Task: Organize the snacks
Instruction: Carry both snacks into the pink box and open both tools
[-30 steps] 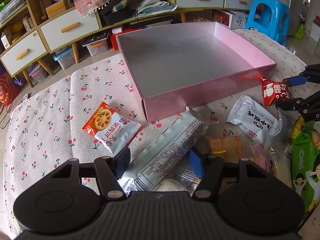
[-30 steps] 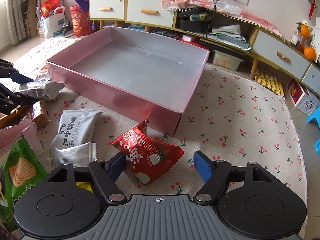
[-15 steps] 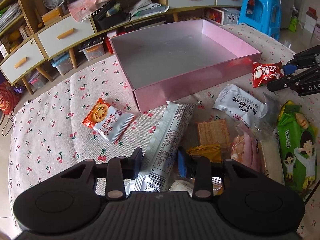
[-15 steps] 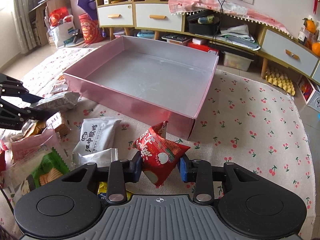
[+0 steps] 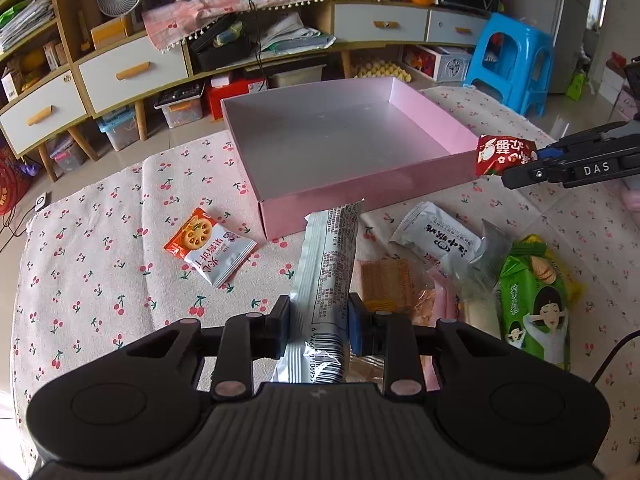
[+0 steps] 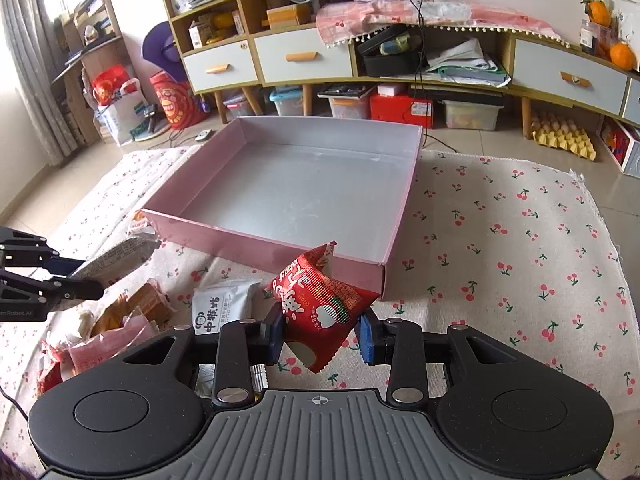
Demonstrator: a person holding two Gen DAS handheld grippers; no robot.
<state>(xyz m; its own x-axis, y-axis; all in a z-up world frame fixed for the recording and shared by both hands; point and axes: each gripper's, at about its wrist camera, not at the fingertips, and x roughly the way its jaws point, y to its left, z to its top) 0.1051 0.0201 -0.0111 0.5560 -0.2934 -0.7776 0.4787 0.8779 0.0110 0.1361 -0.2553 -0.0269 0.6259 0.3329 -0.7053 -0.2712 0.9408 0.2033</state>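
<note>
The pink box [image 6: 280,200] sat on the cherry-print cloth [image 6: 500,240]. The left tool [image 5: 319,322] was clamped on a long silver packet [image 5: 328,264] (raised off the pile), and the right tool [image 6: 322,334] gripped a red packet [image 6: 320,300] just before the box's near wall.

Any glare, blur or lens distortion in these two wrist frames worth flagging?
Left wrist view: strong fisheye bending of the cabinet line, dark corners, a sheen on the silver packet in the left claw. Right wrist view: bright window at upper left washes out the curtain; the red packet in the right claw stays sharp.
</note>
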